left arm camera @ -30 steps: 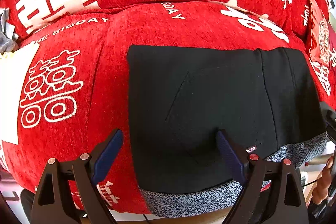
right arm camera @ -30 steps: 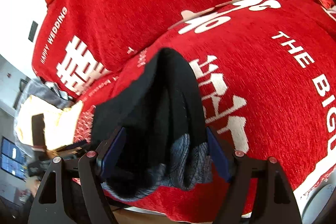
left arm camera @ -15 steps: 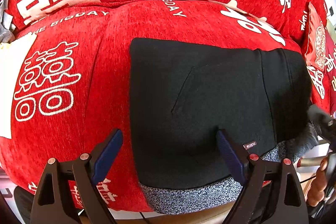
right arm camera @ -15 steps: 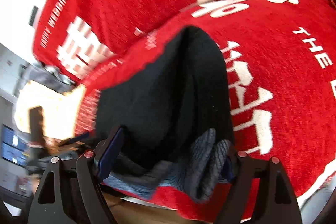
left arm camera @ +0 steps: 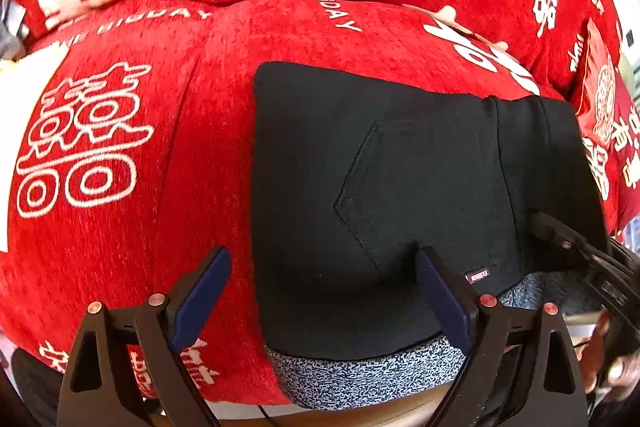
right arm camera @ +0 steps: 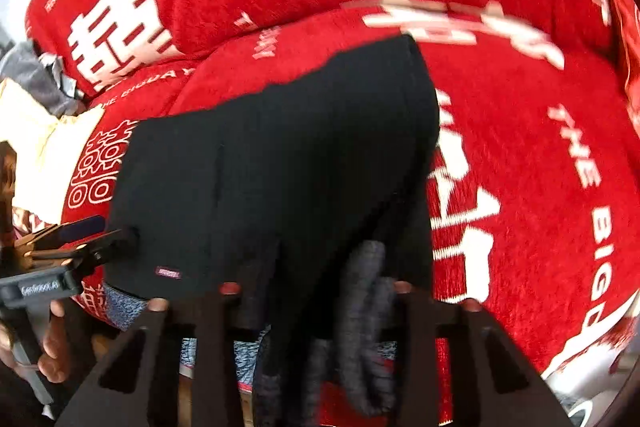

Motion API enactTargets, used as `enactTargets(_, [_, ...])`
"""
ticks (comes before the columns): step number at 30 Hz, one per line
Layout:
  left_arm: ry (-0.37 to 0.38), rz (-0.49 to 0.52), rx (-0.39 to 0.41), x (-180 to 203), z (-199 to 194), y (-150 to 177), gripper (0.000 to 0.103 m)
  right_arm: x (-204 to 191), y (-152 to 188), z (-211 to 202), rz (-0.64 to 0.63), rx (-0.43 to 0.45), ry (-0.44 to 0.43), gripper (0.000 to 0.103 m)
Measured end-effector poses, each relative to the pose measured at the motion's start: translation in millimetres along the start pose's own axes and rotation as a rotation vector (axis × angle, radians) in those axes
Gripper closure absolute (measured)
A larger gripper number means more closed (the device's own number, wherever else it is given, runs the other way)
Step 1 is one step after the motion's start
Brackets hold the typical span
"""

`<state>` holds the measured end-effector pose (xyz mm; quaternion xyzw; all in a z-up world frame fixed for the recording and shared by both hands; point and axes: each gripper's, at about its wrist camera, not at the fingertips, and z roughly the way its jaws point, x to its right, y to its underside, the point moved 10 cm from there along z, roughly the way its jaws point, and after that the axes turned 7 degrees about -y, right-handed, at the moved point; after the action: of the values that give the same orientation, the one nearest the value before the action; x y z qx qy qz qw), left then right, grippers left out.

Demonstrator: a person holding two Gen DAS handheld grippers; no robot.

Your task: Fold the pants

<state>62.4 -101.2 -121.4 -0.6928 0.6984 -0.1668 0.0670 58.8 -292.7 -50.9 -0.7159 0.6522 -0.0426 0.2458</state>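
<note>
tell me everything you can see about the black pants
The black pants lie folded into a rough rectangle on the red cushion. The outer cloth is matte black with a stitched pocket outline and a small woven label; a grey speckled lining shows along the near edge. The left gripper is open, one finger over the cloth. The right gripper has bunched cloth and lining between its fingers at the waist end.
</note>
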Motion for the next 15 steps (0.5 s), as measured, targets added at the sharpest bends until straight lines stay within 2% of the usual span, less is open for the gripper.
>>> enactTargets(2, [0.001, -0.023, 0.010, -9.5, -5.7, -4.2, 0.009, -17.5, -4.2, -11.7, -0.043, 0.036, -0.030, 0.075])
enactTargets(6, [0.002, -0.065, 0.039, -25.4, -15.2, -13.1, 0.009, -47.5, -13.2, -24.7, -0.137, 0.092, -0.021, 0.076])
enactTargets(8, [-0.002, -0.067, 0.021, -25.4, -11.8, -10.3, 0.009, -34.8, -11.4, -16.0, -0.105, 0.074, -0.001, 0.076])
enactTargets(12, [0.007, -0.010, -0.005, -9.8, -0.7, 2.4, 0.009, 9.2, 10.1, 14.4, 0.049, -0.029, 0.014, 0.074])
enactTargets(15, [-0.006, -0.011, 0.007, -5.9, -5.3, -2.0, 0.009, 15.7, 20.8, 12.7, 0.070, -0.027, 0.002, 0.065])
